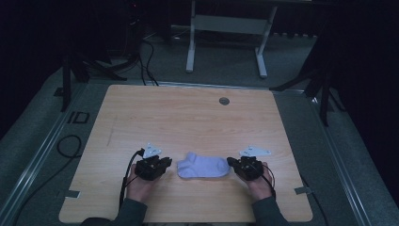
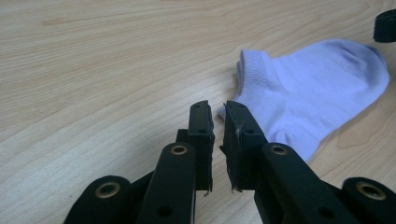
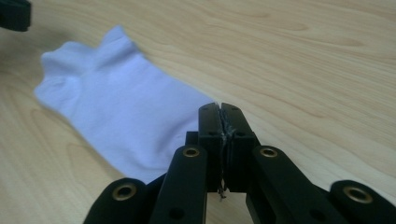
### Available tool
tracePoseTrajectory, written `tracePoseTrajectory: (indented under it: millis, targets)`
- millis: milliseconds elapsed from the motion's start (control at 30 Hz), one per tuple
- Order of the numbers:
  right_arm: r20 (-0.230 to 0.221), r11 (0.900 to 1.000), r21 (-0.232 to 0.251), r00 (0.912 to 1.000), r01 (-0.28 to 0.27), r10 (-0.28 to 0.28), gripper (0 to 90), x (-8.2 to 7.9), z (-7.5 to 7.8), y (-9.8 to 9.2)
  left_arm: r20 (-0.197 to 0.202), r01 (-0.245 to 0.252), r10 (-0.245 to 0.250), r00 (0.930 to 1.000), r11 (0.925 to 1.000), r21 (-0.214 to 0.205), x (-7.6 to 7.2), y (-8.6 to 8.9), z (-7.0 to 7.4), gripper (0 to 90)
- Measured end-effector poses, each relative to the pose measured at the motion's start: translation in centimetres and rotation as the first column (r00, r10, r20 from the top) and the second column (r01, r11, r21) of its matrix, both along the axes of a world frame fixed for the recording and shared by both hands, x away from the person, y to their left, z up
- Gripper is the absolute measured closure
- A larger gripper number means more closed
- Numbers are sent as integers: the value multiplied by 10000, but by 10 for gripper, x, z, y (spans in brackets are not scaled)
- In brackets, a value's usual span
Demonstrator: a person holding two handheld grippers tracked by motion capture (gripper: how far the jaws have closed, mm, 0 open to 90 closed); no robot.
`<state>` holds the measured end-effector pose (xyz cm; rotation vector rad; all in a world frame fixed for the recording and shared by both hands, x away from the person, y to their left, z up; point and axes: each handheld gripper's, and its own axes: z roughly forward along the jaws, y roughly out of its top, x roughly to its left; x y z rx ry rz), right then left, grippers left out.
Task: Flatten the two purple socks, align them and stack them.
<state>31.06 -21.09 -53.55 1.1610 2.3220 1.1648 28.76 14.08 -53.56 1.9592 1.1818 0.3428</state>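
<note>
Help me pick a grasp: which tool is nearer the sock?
Right, narrowly. The right tool reaches the sock's toe end; the left tool sits just off its cuff end.

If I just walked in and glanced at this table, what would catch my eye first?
Probably the pale lilac sock, lying flat near the front edge of the wooden table. A black hand-held gripper sits at each end: the left gripper with a narrow gap between its jaws by the cuff, the right gripper pressed shut at the toe.
</note>
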Motion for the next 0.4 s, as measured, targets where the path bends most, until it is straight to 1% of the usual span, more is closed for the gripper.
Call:
tracePoseTrajectory:
  millis: [100, 133, 233, 267, 300, 333, 400]
  targets:
    - [10, 9999, 29, 9999, 123, -123, 879, 1, 0, -4, -12, -94, 94, 10000, 10000, -31, 1, 1, -1, 811]
    - [-13, 9997, -8, 9997, 247, -247, 883, 2, -1, -7, -37, -125, 125, 9999, 9999, -11, 2, 3, -1, 811]
    - [-63, 9992, -76, 9992, 388, -388, 887, 5, -4, -11, -21, -212, 212, 9998, 9998, 16, 3, 4, -2, 810]
    - [-110, 9987, -129, 9987, 492, -494, 888, 6, -5, -14, -2, -304, 304, 9995, 9995, 123, 4, 5, -2, 809]
    - [-110, 9987, -129, 9987, 492, -494, 888, 6, -5, -14, -2, -304, 304, 9995, 9995, 123, 4, 5, -2, 809]
    - [-148, 9981, -144, 9981, 594, -596, 891, 8, -7, -17, 21, -390, 390, 9992, 9989, 270, 5, 5, -3, 809]
    - [-161, 9977, -144, 9977, 663, -666, 892, 9, -7, -19, 24, -427, 426, 9991, 9985, 353, 6, 6, -4, 808]
